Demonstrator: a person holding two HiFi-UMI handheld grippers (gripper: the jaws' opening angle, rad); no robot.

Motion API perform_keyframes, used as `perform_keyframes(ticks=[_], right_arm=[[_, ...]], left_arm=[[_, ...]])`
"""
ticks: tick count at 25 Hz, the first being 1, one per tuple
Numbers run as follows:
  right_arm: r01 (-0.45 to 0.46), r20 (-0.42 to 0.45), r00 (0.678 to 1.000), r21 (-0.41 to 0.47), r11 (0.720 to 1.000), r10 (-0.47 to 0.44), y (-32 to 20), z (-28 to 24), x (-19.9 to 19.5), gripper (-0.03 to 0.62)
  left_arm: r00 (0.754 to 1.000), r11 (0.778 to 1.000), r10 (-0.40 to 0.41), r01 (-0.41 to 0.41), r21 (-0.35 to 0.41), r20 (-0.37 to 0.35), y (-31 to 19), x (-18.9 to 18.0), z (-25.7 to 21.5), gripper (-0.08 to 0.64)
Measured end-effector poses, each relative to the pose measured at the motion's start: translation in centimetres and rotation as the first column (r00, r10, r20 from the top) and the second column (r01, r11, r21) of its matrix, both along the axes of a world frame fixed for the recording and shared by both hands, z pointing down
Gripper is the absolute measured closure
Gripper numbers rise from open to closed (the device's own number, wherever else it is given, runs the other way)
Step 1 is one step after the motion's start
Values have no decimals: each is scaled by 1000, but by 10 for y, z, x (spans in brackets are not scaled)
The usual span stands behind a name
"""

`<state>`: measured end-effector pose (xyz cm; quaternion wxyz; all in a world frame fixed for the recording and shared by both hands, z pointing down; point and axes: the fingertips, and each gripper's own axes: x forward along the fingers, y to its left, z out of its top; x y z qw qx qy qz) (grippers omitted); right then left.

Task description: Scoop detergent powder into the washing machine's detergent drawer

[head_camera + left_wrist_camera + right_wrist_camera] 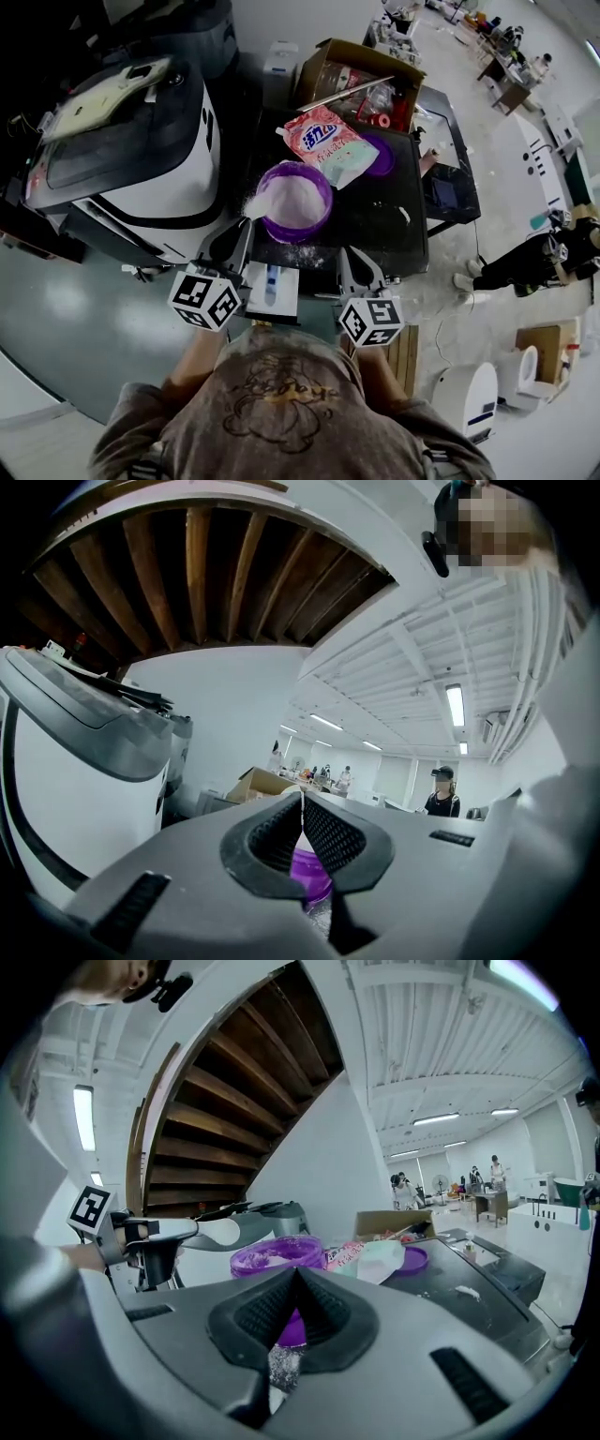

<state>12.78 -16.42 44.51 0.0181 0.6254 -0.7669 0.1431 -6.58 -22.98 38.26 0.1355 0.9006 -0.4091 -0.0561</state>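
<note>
While clamping white scoop (255, 205) in left gripper (243, 240) at left rim of purple tub (328, 193), holds right gripper (349, 259) clenched, empty, near its right side.

Left hand-held gripper (302, 801) clamped; right (296, 1275) closed.

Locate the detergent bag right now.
Head view: the detergent bag lies on the dark table just behind the purple bowl, partly over a purple lid, in front of the cardboard box.
</note>
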Motion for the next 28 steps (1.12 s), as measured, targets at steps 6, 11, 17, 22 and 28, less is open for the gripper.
perform_keyframes(ticks=[6,11,17,22,28], right_arm=[[-48,2,999,-9,999,48,-10,2,5,591],[-38,-1,999,0,999,38,-24,-3,12,591],[16,5,1000,-1,1000,-16,-33,-2,14,591],[46,15,999,11,999,-46,-38,-2,17,591],[64,23,998,19,998,-64,-40,-2,24,591]], left_arm=[[999,999,44,-44,4,4,-19,4,-3,537],[999,999,44,-44,10,11,-27,8,-6,537],[998,999,44,-45,23,52,-31,13,-8,537],[987,995,97,-101,23,127,-39,20,-11,537],[961,982,178,-186,19,212,-43,38,-20,537]])
